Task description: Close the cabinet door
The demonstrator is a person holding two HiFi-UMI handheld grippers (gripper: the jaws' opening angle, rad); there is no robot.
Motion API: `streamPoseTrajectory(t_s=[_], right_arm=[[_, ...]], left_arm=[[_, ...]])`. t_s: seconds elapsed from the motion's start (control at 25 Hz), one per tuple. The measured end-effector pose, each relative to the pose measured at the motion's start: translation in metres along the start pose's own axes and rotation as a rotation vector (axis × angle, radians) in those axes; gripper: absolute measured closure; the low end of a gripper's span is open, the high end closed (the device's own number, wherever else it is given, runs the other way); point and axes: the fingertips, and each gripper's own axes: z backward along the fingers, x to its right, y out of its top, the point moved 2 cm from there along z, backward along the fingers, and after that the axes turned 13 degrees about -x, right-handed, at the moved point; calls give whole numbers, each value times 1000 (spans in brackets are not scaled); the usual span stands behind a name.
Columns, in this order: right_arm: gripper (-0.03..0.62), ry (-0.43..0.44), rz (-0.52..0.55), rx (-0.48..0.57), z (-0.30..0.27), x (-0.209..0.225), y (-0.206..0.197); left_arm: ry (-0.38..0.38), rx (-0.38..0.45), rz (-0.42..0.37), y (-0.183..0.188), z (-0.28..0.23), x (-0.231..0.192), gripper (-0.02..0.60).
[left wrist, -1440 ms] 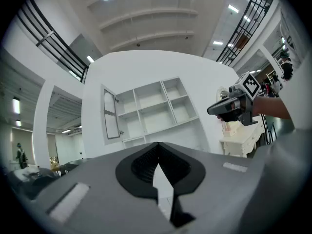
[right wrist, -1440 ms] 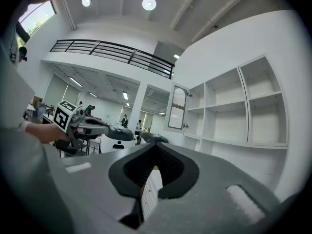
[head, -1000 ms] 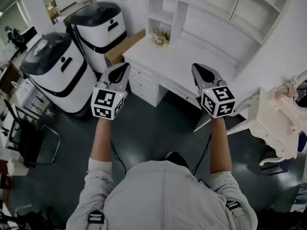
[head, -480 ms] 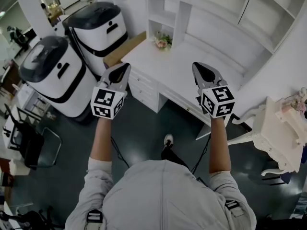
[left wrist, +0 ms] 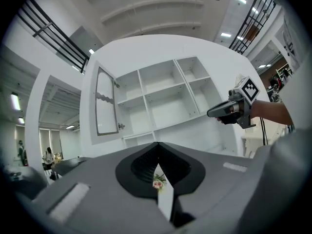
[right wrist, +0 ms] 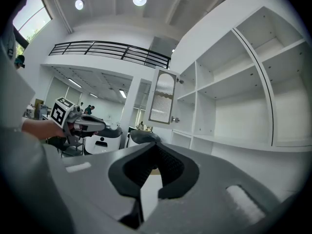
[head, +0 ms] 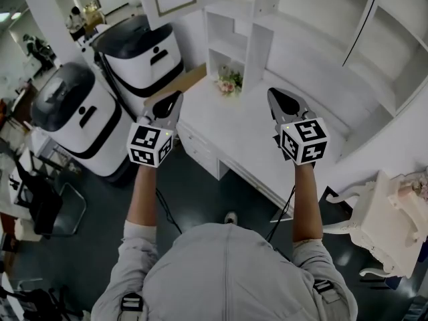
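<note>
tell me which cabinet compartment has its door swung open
The far-left one: its glass-panelled door stands swung out; the compartments beside it are bare shelves.

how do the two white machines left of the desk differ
The nearer machine has a grey, shiny lid; the farther machine has a darker one. The farther machine stands beside the desk; the nearer machine stands apart from it. Both are white with black bands.

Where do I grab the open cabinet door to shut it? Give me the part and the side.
Take the cabinet door by its free vertical edge, the one away from the hinges beside the shelves. It stands swung wide, panel facing out, no handle showing, so coming round that outer side looks best.
</note>
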Motion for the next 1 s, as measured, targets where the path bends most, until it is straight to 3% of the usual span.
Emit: streamPoseTrajectory(t_s=[0.2,0.56,1.0], right_arm=[[592,36,-12,1,-28,40,0],[592,95,-15,2,-72,71,3],[592,46,25,6,-124,90,17]], left_arm=[[20,-28,46,-2,-44,-6,563],[81,-100,99,-16,-85,-29,563],[138,-75,143,-20,-119,-95,560]])
